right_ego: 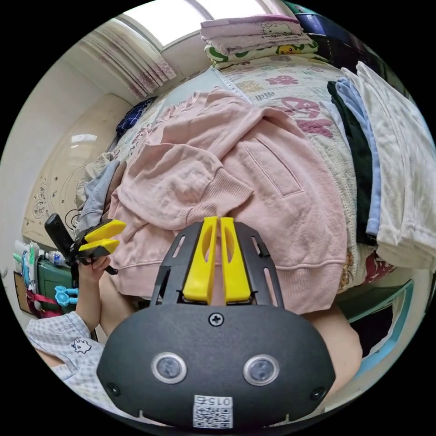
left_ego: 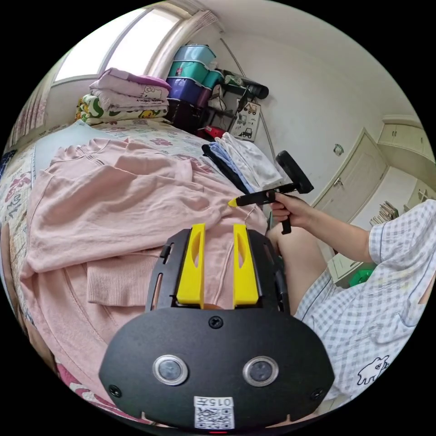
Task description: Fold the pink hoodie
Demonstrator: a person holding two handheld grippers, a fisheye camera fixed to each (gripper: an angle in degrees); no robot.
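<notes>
The pink hoodie (left_ego: 113, 204) (right_ego: 254, 172) lies spread on the bed, one sleeve folded across its body, the ribbed cuff (right_ego: 222, 193) near the front pocket. My right gripper (right_ego: 217, 220) is shut, its tips pinching the hoodie's cloth just below that cuff. In the left gripper view it shows as a black tool with a yellow tip (left_ego: 234, 203) held by a hand at the hoodie's edge. My left gripper (left_ego: 219, 225) hovers open over the hoodie's near part, with a drawstring running between the jaws untouched. The right gripper view has it (right_ego: 119, 234) open beside the hem.
A folded pile of white, blue and black clothes (left_ego: 247, 165) (right_ego: 381, 159) lies beside the hoodie. Stacked bedding (left_ego: 127, 97) (right_ego: 259, 36) sits by the window. Storage boxes (left_ego: 190, 72) fill the corner. The person's knee (left_ego: 290, 254) and checked top press against the bed's edge.
</notes>
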